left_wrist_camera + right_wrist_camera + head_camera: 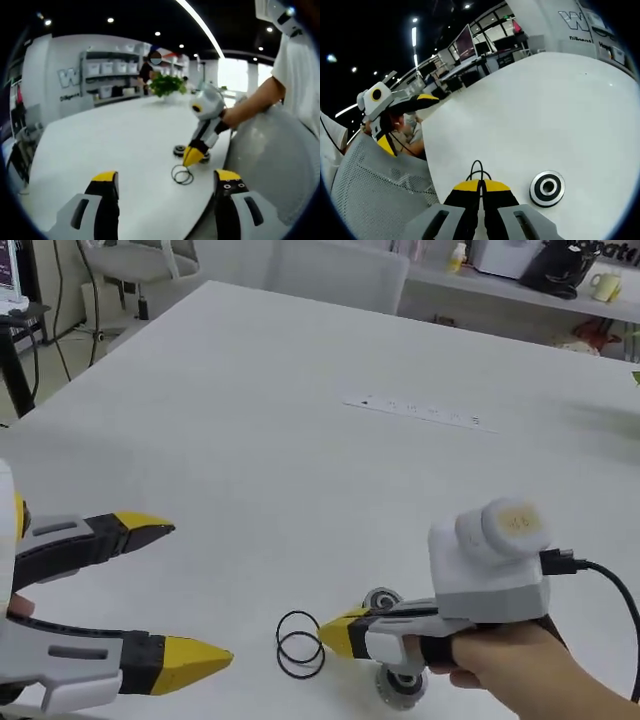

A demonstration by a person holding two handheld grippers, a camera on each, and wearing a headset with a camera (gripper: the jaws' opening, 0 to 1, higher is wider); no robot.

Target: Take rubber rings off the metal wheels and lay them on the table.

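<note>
Since the right claw [325, 635] is clenched against two rings [300, 643] lying on the table [300, 440] beside the wheels [402, 682], withdrawing may drag one off the near edge; the left claw [200, 592] hangs released.

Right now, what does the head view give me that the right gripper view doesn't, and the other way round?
Head view adds: two metal wheels, one on each side of the right gripper, and a white strip farther up the table. Right gripper view adds: its jaws closed tip to tip at the rubber rings, and a mesh chair. Shared: the rings, a wheel, the open left gripper, the table.
</note>
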